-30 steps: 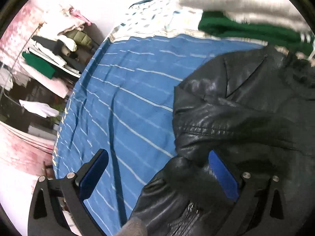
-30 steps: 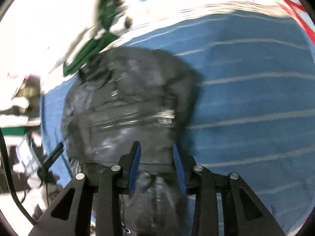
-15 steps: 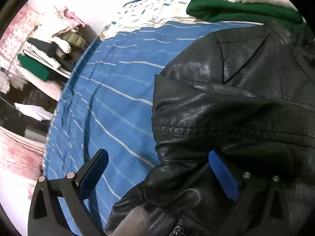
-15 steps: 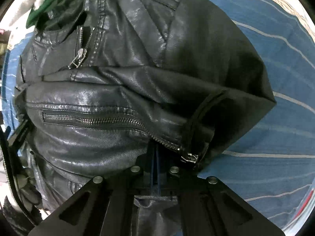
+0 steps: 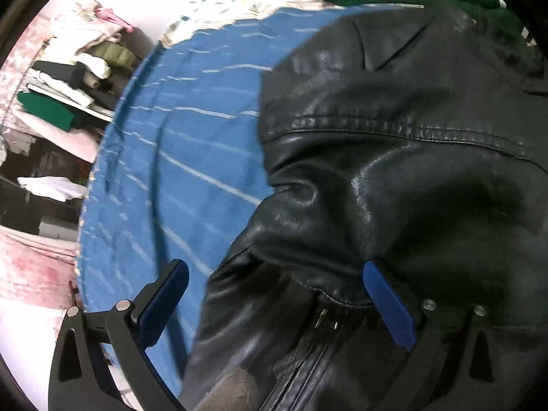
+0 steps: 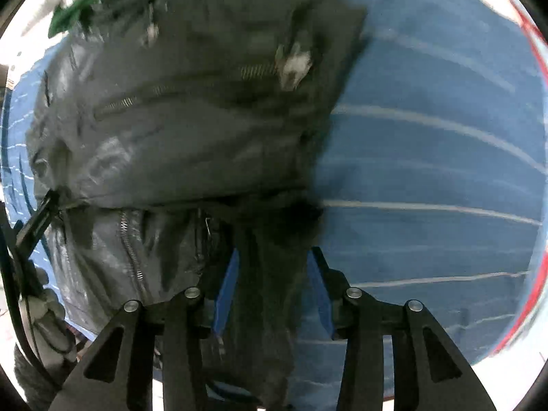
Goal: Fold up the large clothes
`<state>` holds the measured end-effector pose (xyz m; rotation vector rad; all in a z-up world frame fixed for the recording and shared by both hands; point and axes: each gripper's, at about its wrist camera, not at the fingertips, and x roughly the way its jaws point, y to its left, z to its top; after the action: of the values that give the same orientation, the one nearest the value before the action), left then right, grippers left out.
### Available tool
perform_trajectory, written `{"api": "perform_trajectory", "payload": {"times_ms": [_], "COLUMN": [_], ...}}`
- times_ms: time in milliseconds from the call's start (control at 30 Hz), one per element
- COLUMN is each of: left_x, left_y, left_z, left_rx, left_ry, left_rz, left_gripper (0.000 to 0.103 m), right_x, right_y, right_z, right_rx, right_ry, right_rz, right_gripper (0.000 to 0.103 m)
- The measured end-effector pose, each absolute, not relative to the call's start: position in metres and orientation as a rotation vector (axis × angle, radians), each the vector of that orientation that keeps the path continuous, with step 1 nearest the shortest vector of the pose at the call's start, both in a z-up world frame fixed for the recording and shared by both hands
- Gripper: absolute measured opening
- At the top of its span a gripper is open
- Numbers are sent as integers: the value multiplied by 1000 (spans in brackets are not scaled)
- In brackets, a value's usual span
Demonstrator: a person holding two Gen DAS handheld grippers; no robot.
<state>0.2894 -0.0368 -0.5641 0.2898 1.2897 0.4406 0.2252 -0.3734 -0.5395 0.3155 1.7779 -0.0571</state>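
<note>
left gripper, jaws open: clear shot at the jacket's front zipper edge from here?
Probably yes. The left gripper is open, and the black leather jacket and its zipper lie between the jaws with nothing over them.

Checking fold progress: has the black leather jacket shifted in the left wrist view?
Yes. The black leather jacket now spreads further left over the blue striped sheet.

Bright overhead light, strong fisheye, motion blur

The jacket (image 5: 394, 178) shows glossy glare in the left view; the right view is smeared, its sheet (image 6: 445, 171) stripes soft. Whites at the top blow out, and black vignette rings both frames.
</note>
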Motion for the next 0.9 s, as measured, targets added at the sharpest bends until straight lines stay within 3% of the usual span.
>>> {"api": "perform_trajectory", "payload": {"times_ms": [67, 200, 267, 367, 600, 900], "left_x": [296, 296, 294, 293, 292, 292], "left_y": [-34, -34, -34, -36, -43, -60], "left_z": [-567, -566, -565, -558, -561, -562], "left_rx": [277, 284, 286, 290, 324, 404], "left_ry": [1301, 1287, 1283, 1290, 1281, 1241], "left_rz": [417, 391, 395, 416, 472, 592], "left_gripper": [103, 103, 103, 103, 103, 103], "right_x": [223, 205, 207, 214, 221, 269], "right_y": [-374, -408, -400, -384, -379, -369], "right_z": [-552, -560, -556, -533, -471, -545], "right_rx": [255, 431, 375, 309, 263, 251], "right_ry": [1779, 1732, 1744, 1750, 1571, 1588], "right_rz": [-121, -223, -222, -242, -247, -158], "right_gripper": [14, 13, 13, 20, 20, 20]}}
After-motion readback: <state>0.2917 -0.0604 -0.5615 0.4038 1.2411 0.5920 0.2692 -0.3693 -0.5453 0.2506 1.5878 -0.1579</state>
